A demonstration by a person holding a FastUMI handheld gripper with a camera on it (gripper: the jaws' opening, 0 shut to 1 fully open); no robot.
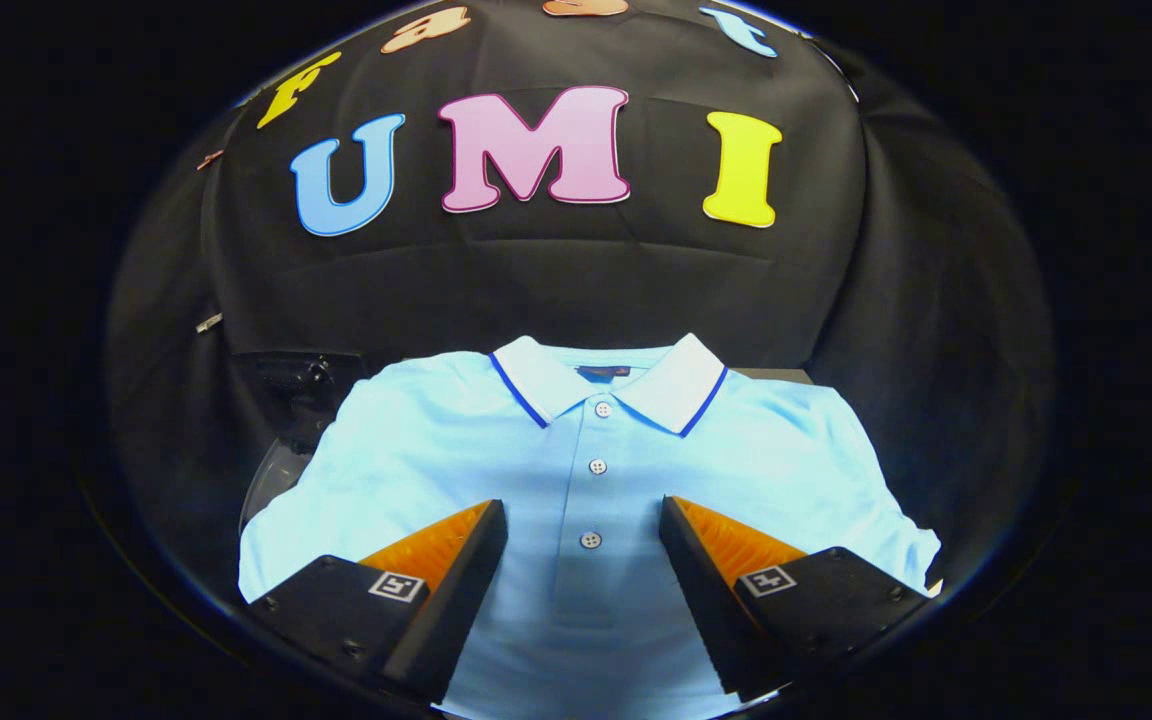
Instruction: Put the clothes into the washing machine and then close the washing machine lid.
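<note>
A light blue polo shirt (pixel 586 470) with a white collar and a buttoned placket lies flat, spread out under and ahead of my gripper (pixel 584 515). The gripper is open, its two fingers wide apart over the shirt's chest, with the placket between them. Nothing is held. Beyond the shirt's left shoulder a dark machine part (pixel 296 390) with a curved rim (pixel 266 480) shows, mostly hidden by the shirt.
The black booth cloth (pixel 576 280) rises close behind the shirt and wraps round both sides. A small strip of a flat surface (pixel 776 375) shows beyond the shirt's right shoulder.
</note>
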